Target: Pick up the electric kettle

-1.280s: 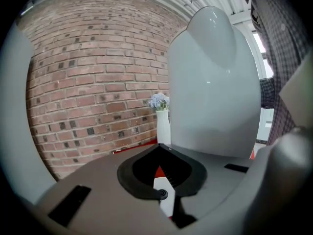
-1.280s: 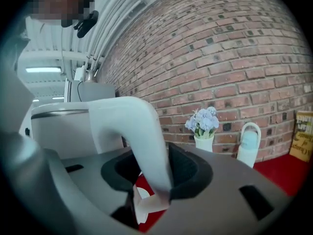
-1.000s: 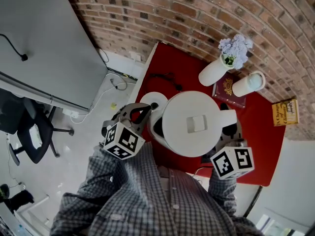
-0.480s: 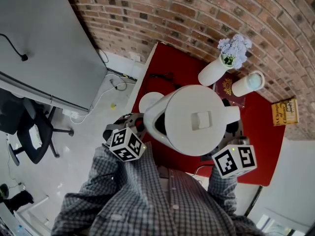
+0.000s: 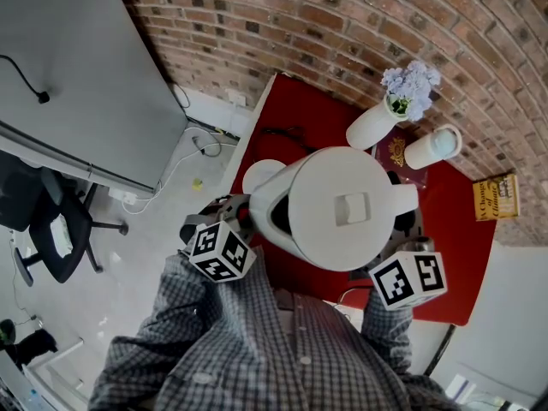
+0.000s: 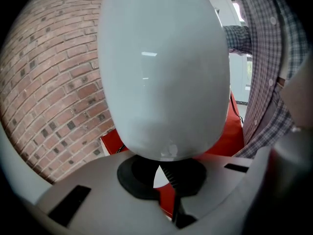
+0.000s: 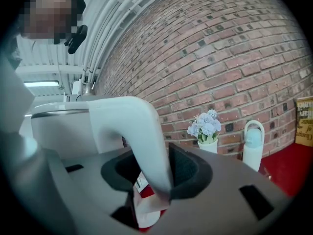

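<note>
A person in a checked shirt holds a white electric kettle in the air over a red table, clear of its round base. The right gripper, nearly level, is clamped on the kettle's handle. The left gripper tilts down at the spout side, just under the kettle's body, its jaws almost together on nothing. Behind stand a vase of flowers, a white bottle and a brick wall
</note>
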A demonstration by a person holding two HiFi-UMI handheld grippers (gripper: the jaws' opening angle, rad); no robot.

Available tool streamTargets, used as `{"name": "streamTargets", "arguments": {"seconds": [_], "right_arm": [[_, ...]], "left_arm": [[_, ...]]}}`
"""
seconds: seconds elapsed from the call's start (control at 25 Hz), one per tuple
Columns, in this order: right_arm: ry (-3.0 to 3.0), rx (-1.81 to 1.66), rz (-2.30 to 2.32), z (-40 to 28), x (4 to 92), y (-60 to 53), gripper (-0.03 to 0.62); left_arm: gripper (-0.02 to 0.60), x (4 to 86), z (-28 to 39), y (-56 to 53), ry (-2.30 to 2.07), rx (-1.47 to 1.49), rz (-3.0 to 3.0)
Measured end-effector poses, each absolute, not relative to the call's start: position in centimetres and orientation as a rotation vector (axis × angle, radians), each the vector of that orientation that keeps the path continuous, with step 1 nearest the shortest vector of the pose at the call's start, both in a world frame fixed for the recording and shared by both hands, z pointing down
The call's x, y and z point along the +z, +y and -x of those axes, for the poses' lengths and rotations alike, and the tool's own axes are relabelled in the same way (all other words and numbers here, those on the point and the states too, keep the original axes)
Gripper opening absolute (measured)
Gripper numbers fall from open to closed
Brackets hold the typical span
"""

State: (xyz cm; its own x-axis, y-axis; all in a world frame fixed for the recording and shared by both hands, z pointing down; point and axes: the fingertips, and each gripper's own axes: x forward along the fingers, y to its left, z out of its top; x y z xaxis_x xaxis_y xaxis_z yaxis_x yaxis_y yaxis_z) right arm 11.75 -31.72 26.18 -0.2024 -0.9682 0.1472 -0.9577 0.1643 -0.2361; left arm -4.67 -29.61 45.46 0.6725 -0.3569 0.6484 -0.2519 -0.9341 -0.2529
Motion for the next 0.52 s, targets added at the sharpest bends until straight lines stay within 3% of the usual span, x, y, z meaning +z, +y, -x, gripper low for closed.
{"name": "streamTargets", "arguments": {"seconds": [0.52], "right_arm": [[2.378, -0.437, 1.963, -11.84, 26.54, -31.97, 0.153]], "left_arm": [[0.000, 45.92, 4.65, -29.58, 0.477, -1.151, 2.721]]}}
